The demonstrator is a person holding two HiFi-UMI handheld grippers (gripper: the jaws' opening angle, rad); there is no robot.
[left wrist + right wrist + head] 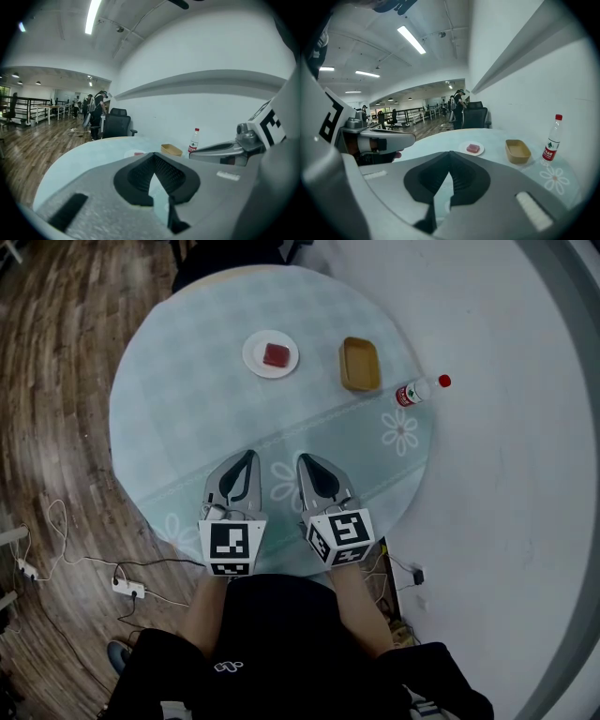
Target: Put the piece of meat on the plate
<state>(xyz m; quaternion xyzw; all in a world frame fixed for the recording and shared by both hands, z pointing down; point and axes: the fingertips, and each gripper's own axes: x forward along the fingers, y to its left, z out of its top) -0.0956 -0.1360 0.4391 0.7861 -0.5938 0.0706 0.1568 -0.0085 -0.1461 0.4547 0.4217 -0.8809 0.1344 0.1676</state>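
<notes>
A red piece of meat (276,355) lies on a small white plate (253,357) on the far side of the round table. The right gripper view shows the meat (473,148) on that plate (463,149) straight ahead. In the left gripper view only a sliver of the plate (132,153) shows past the jaws. My left gripper (249,457) and right gripper (303,460) hover side by side over the table's near half, well short of the plate. Both are shut with nothing between their jaws, tips meeting in the left (153,154) and right (450,153) gripper views.
A tan rectangular tray (360,364) sits right of the plate. A clear bottle with a red cap (420,390) stands at the table's right edge. The table (187,418) wears a pale blue cloth. Office chairs stand beyond it; cables lie on the wooden floor at left.
</notes>
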